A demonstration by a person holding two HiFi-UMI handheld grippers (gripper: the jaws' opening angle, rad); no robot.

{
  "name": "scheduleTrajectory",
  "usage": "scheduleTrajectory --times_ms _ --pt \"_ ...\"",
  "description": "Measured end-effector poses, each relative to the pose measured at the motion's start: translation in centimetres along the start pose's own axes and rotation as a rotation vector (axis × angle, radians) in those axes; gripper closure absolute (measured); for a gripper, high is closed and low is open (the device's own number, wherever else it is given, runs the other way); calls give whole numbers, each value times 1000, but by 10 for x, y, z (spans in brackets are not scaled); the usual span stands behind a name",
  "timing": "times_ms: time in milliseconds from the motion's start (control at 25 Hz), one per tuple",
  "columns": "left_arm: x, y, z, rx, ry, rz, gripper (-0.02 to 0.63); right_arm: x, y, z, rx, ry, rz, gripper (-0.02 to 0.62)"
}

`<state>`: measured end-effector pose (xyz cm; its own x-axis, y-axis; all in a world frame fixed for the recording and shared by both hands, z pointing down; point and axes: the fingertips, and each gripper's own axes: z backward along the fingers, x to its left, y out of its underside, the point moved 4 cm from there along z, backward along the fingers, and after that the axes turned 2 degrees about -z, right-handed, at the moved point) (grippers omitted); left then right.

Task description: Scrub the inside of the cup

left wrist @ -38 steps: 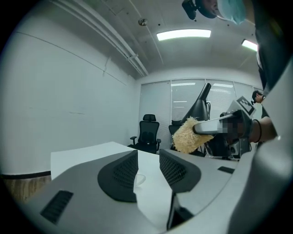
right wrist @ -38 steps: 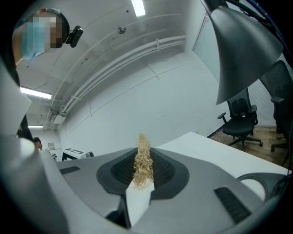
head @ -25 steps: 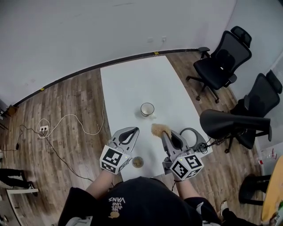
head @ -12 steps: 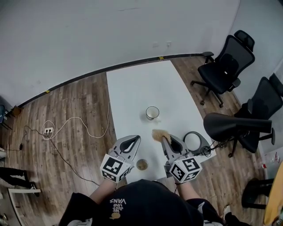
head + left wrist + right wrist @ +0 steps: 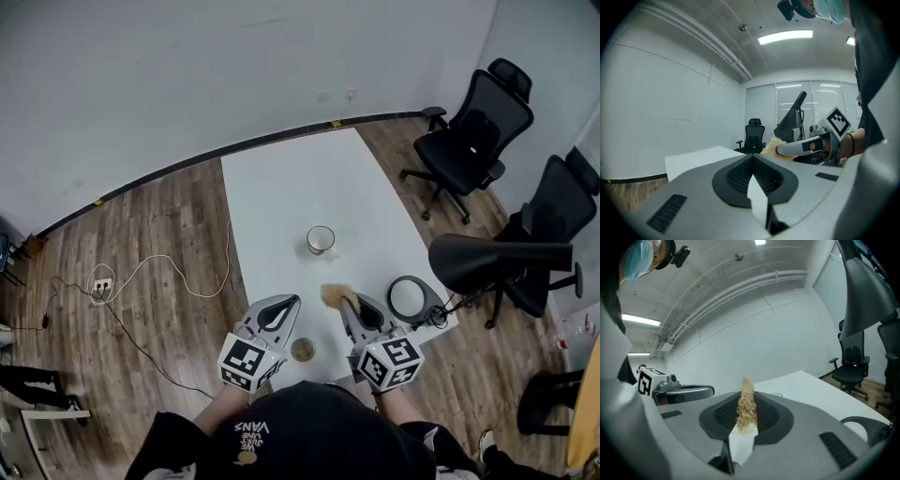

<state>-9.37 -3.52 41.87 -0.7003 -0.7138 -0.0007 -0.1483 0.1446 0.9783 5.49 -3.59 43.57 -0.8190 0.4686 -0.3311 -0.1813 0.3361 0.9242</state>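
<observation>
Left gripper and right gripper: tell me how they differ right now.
The left gripper's jaws are shut on nothing, while the right gripper's jaws are shut on a tan scrubber. In the head view, the left gripper sits over the table's left edge and the right gripper sits further in over the top. Both carry a marker cube, point toward the cup and are short of it.

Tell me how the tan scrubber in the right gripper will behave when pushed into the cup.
The scrubber looks like loose, frayed fibres, so it will probably squash and bend, not stay stiff. Pinched thin in the right gripper, it seems light. The cup stands free on the table and might slide or tip.
</observation>
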Motion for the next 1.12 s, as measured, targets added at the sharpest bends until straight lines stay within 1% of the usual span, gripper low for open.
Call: scheduleTrajectory --times_ms 240,560,760,1120 --pt "-2 -4 -2 -10 12 1 595 2 0 -2 7 5 15 522" --pt "1 -7 -5 -27 12 16 595 -4 2 -6 22 35 25 523" --pt "6 -5 -6 -29 3 51 595 -8 3 -9 45 49 35 523" --pt "10 -3 -7 -27 -5 59 595 -8 2 -15 53 42 36 523"
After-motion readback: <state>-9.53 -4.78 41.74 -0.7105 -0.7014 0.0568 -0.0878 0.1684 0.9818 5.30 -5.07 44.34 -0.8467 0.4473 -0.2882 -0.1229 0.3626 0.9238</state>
